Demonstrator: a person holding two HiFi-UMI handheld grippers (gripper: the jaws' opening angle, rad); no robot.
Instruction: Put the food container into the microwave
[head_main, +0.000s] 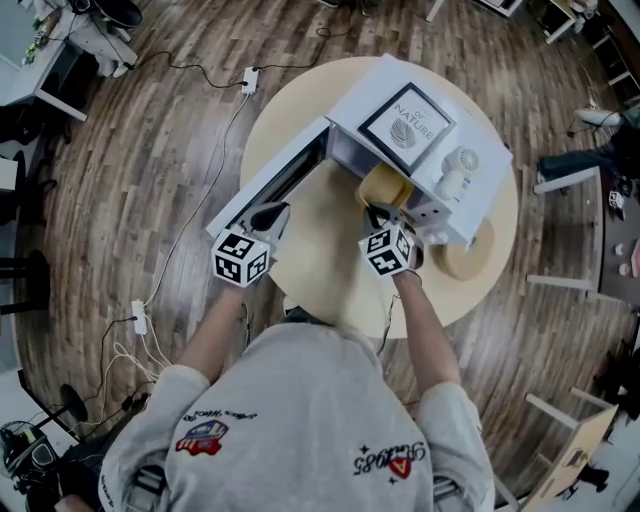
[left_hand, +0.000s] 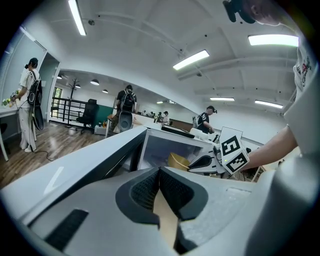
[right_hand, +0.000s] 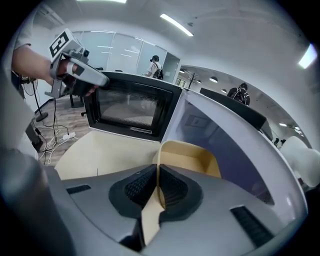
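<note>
Right claw (right_hand: 156, 176) pinches the food container (right_hand: 190, 156) by its rim to slide it into the microwave (right_hand: 235, 145). Left claw (left_hand: 160, 181), clenched empty, flanks the open door (left_hand: 85, 160).

Dark wood floor (head_main: 150, 180); round pale table (head_main: 310, 255); ceiling strip lights (left_hand: 191, 59)

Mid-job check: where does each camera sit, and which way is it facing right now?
Head view: on the person's head, looking steeply down at the table and open microwave; torso, forearms, left gripper and right gripper show.
Left gripper view: on the left gripper, looking along its shut jaws into the microwave; the person's right forearm shows.
Right gripper view: on the right gripper, jaws pinching the food container, facing the microwave door; left hand shows.
Shared: all three show the food container.
</note>
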